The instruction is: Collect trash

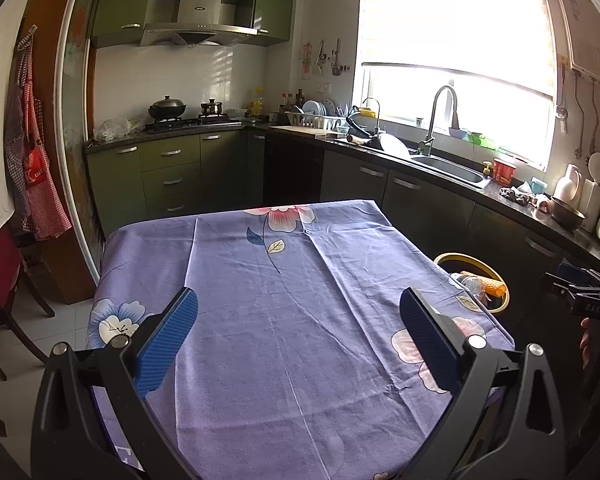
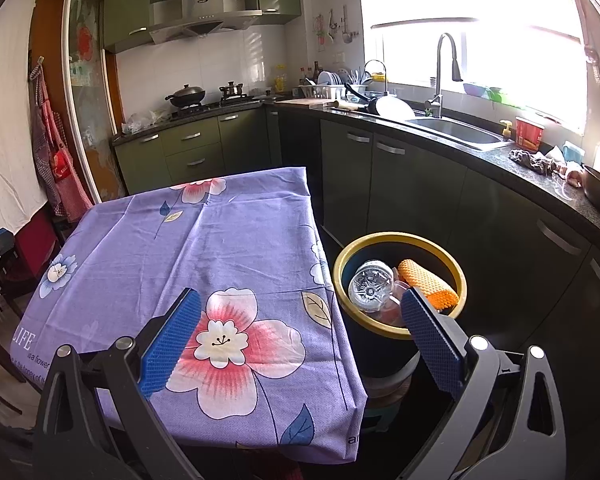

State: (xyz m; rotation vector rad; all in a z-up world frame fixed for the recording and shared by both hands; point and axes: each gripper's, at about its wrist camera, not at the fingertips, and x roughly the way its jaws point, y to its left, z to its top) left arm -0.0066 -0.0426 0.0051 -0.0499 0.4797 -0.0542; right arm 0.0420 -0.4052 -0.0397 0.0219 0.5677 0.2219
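**Surface bare, trash in the bin**

Left wrist view: we look along our left tool (image 1: 298,330), its two blue fingers spread wide with nothing between them. Below lies the surface (image 1: 260,320), covered by a purple flowered cloth, and we see no trash on it. Past its right edge a yellow-rimmed bin (image 1: 444,258) peeks out, with an orange roll (image 1: 490,286) showing inside. At the far right edge part of the other tool appears.

Right wrist view: our right tool (image 2: 300,328) is also spread wide and empty, held above the near right corner of the surface (image 2: 180,248). The bin (image 2: 400,240) stands just beside that corner, lower than the cloth. Inside it lie a clear bottle (image 2: 370,286) and the orange roll (image 2: 428,282), touching.

We judge the collecting to be at or near its end. The next move calls for checking for any leftover trash out of view; otherwise, drawing both tools back.
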